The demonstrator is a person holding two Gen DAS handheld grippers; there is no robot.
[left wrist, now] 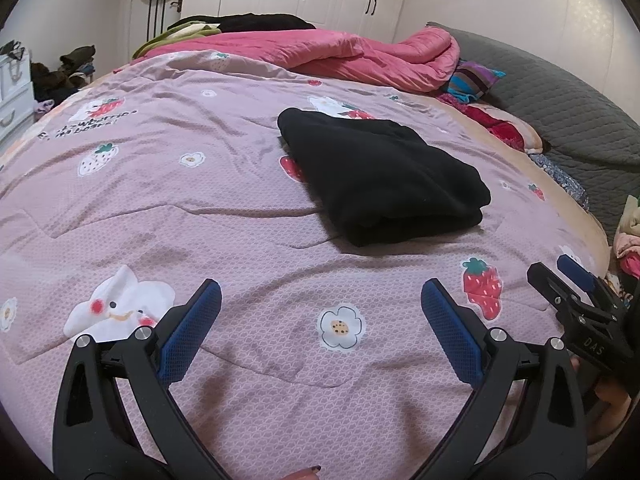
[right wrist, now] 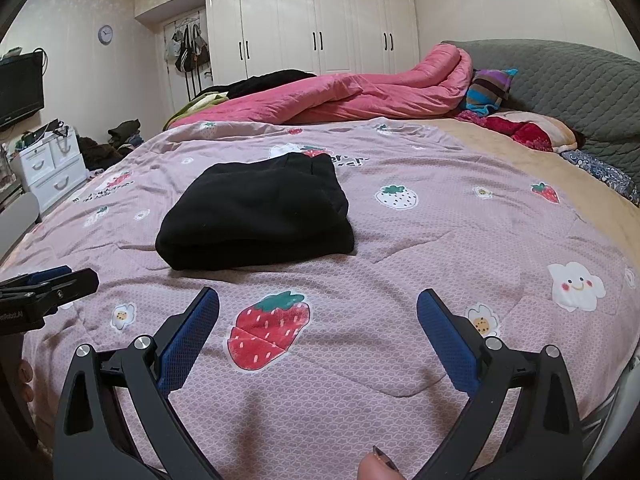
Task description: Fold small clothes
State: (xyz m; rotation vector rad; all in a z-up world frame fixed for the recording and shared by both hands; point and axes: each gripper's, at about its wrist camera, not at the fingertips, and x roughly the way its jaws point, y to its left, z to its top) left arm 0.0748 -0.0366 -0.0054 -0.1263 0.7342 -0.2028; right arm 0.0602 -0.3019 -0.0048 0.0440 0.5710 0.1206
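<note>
My left gripper [left wrist: 320,300] hovers spread wide over the bed, its blue ribbed pads [left wrist: 192,332] holding nothing; my right gripper [right wrist: 318,308] hangs alongside it, equally spread and empty. Directly beneath both lies a mauve quilt [left wrist: 200,208], stitched in a fine scalloped pattern and printed with strawberries [right wrist: 268,332], flowers and smiling clouds, its surface only faintly creased. Ahead of the tools, apart from both, rests the black garment [right wrist: 256,216], folded into a thick, soft rectangle with rounded corners; it lies ahead and right of my left fingers, ahead and left of my right ones. Bare quilt surrounds it on every side. Farther on, a rumpled pink comforter [right wrist: 360,92] is heaped across the bed, with a striped pillow [right wrist: 488,88] and a grey quilted headboard [right wrist: 560,80] off to the right. Beyond stands a glossy white wardrobe [right wrist: 316,28].
</note>
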